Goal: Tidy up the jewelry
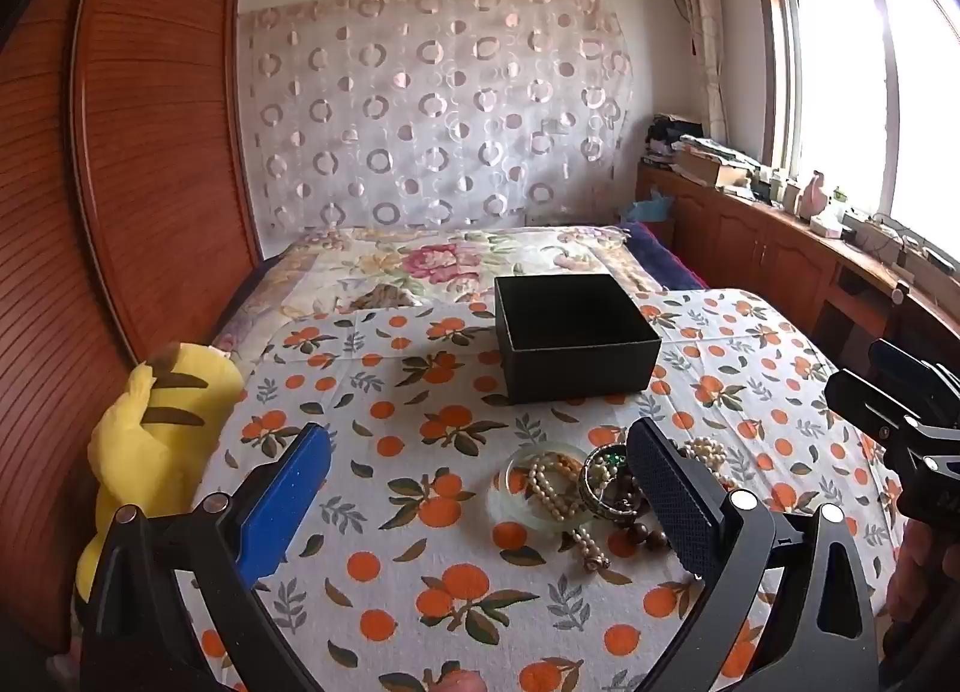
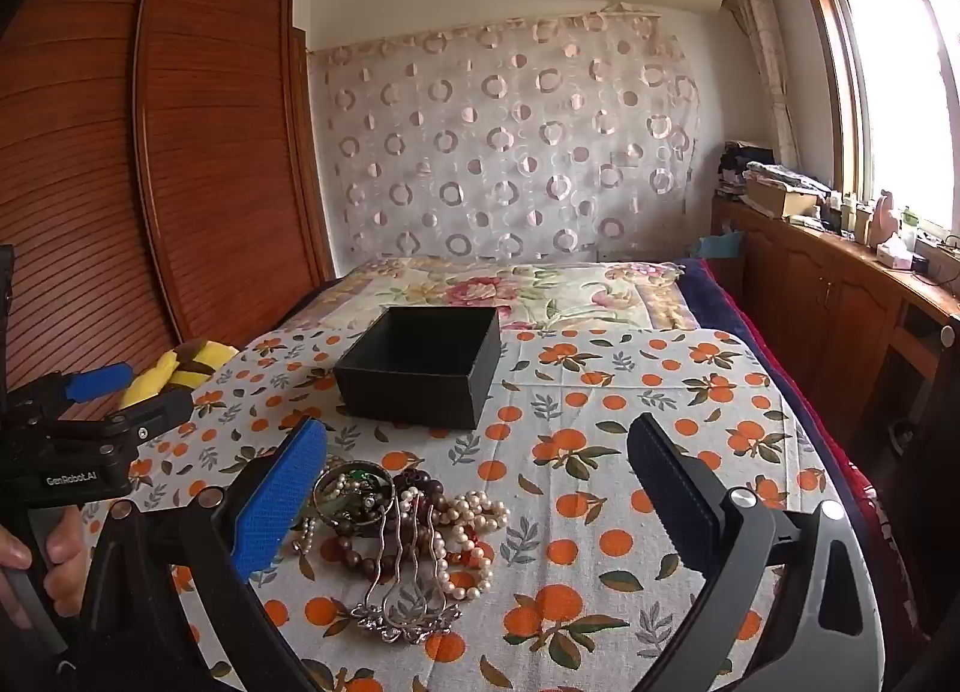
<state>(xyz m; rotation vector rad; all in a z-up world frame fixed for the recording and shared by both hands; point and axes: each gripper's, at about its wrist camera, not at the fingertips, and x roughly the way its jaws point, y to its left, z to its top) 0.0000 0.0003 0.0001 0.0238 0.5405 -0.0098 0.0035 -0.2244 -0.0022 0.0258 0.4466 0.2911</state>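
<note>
The left gripper (image 1: 480, 488) hovers with jaws wide apart and empty; the jewelry pile (image 1: 591, 488) lies on the orange-print cloth (image 1: 420, 452) by its right finger. The black box (image 2: 420, 368) stands farther back. The right gripper (image 2: 480, 488), equally spread and empty, has the pile near its left finger.

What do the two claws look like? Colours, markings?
Both alike: black frames with silver round bolts, one bright blue pad, one dark navy textured pad. Left claw; right claw. The left claw's body carries white "GenRobot.AI" lettering. No cables or sleeves visible.
</note>
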